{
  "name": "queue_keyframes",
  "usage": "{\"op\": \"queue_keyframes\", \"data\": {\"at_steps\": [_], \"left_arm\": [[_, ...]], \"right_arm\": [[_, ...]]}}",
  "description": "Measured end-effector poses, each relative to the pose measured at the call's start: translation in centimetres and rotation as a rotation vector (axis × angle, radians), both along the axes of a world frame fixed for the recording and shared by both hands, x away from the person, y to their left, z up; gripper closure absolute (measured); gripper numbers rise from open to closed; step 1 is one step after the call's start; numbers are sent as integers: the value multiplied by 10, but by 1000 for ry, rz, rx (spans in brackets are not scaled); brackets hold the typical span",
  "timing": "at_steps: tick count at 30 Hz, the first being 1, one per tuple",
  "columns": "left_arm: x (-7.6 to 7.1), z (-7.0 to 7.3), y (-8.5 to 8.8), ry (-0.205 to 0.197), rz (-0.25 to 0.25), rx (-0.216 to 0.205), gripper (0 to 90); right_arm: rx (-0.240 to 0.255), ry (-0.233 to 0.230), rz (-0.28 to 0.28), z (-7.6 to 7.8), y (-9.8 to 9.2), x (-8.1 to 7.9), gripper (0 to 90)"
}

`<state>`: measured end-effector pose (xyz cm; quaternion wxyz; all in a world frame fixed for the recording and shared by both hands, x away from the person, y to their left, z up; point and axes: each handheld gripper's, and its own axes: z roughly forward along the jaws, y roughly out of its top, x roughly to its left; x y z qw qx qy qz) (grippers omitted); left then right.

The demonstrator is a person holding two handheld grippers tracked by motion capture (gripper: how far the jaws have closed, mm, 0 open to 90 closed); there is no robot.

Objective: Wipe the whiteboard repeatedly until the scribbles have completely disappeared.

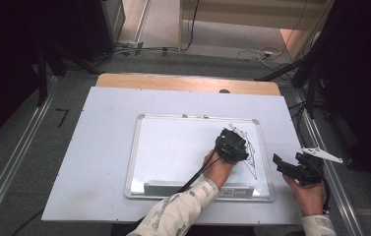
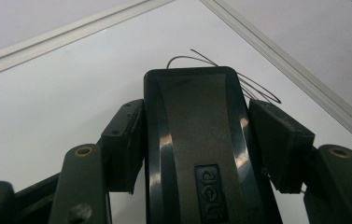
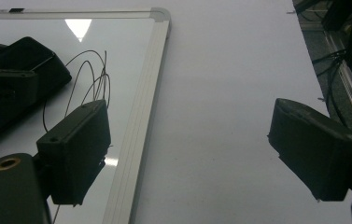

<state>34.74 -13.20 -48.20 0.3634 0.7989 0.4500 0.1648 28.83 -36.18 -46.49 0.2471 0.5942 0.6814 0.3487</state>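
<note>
A framed whiteboard lies flat on the table. Thin black scribbles mark its right part. My left gripper rests on the board just left of them, shut on a black eraser with a "deli" label. The pads press its two long sides, and scribble lines show past its far end. My right gripper hovers off the board's right edge, over the white table cover. Its jaws stand wide open around nothing. The board's corner and scribbles lie to its left.
A ledge runs along the board's near edge. The board sits on a white sheet over a wooden table. Metal floor rails flank the table, and cables lie on the floor beyond it.
</note>
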Motion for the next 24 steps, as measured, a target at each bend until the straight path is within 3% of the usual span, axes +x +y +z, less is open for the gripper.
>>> {"op": "queue_keyframes", "data": {"at_steps": [24], "left_arm": [[4, -5, -2, -14, 4, 30, 394]], "right_arm": [[1, -1, 1, 0, 0, 0, 115]]}}
